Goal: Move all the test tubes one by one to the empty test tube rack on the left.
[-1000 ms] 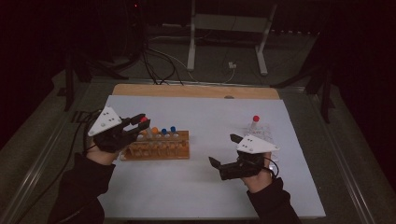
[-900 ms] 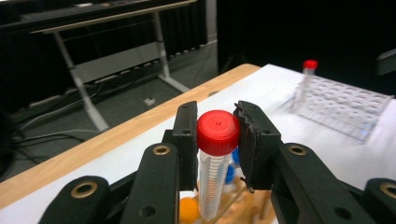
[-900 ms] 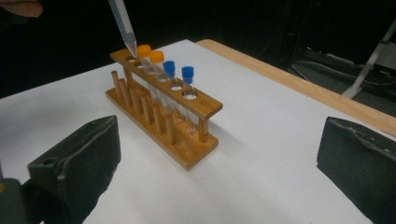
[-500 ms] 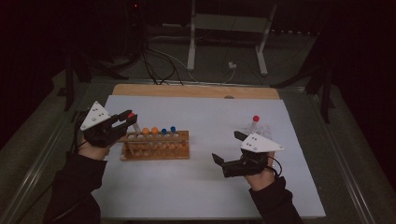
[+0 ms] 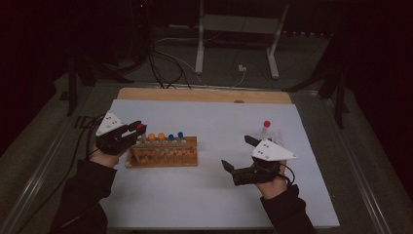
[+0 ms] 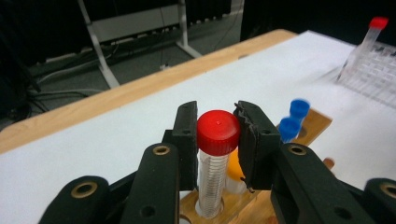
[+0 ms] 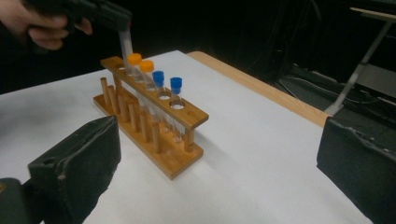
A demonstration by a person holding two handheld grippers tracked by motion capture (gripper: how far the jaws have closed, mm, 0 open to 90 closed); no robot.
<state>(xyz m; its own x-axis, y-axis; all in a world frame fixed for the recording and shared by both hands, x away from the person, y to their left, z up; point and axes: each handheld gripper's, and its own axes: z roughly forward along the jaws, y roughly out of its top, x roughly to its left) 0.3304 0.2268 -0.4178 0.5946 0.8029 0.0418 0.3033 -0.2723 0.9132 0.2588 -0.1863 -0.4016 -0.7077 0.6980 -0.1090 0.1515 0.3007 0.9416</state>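
Observation:
My left gripper (image 5: 137, 129) is shut on the red cap of a clear tube (image 6: 215, 154), whose lower end sits in the end hole of the wooden rack (image 5: 163, 152). In the right gripper view the same tube (image 7: 125, 44) hangs from that gripper over the rack's far end (image 7: 154, 135). Two orange-capped tubes (image 5: 156, 137) and two blue-capped tubes (image 5: 175, 137) stand in the rack. My right gripper (image 5: 235, 152) stays open and holds nothing, on the white mat to the right of the rack.
A clear plastic rack (image 5: 277, 136) with one red-capped tube (image 5: 266, 126) stands at the right, just beyond my right gripper. A wooden strip (image 5: 204, 95) edges the mat's far side. Cables and a metal stand lie on the floor beyond the table.
My left gripper, holding the red-capped tube throughout, drew back left from the rack, then came back right over its end hole. The right gripper drifted slightly right.

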